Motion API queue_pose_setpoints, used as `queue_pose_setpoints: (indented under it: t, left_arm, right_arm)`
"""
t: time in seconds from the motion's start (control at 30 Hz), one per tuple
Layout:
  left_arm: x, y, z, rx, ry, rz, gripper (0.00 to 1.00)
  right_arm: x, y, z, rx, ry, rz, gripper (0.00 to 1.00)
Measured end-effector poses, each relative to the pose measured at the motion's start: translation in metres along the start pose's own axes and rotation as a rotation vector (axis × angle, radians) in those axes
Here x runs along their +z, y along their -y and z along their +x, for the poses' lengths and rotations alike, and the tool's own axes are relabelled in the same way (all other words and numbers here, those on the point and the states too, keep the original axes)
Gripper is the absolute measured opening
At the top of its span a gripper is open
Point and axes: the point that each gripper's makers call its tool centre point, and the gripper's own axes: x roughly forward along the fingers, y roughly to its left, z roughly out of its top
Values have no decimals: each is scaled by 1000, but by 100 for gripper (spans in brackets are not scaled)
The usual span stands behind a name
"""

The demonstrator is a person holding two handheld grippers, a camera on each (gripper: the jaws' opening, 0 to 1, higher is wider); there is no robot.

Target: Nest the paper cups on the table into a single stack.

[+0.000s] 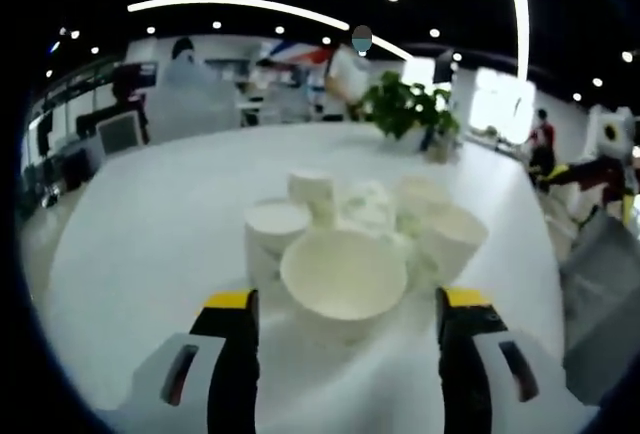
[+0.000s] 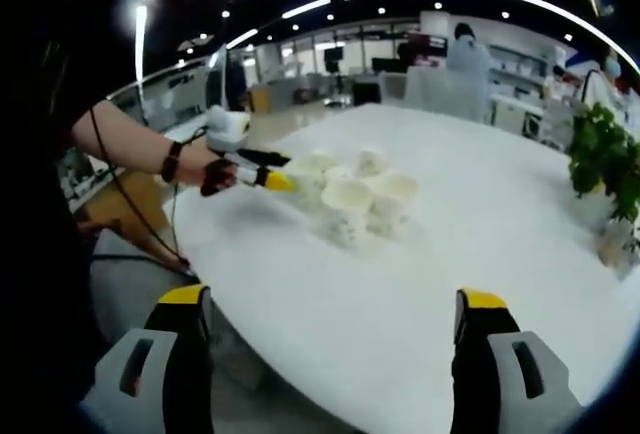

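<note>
Several white paper cups [image 1: 370, 229] stand bunched together on a white table [image 1: 160, 224]; some are upright with open mouths, some upside down. The nearest cup [image 1: 343, 276] shows its open mouth just beyond my left gripper [image 1: 350, 304], which is open with nothing between its jaws. In the right gripper view the same cluster of cups [image 2: 355, 194] sits mid-table, and my left gripper [image 2: 268, 176], held by a person's hand, reaches it from the left. My right gripper [image 2: 335, 304] is open and far short of the cups.
A potted green plant [image 1: 405, 109] stands at the table's far side, also seen as the plant [image 2: 605, 159] at the right. The table's near edge [image 2: 300, 394] curves below my right jaws. Desks, monitors and people fill the room behind.
</note>
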Motion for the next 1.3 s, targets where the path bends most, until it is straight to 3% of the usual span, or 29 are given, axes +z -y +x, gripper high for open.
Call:
queue_pose_setpoints:
  t: [0.43, 0.6, 1.3]
  left_arm:
    - [1, -4, 10, -5, 1, 57, 59]
    - [-4, 0, 9, -31, -14, 54, 44]
    - [0, 10, -2, -47, -1, 74, 41]
  right_arm:
    - [-6, -2, -1, -10, -15, 14, 97]
    - [-8, -4, -3, -11, -18, 20, 97]
    - [-2, -7, -4, -8, 1, 22, 96]
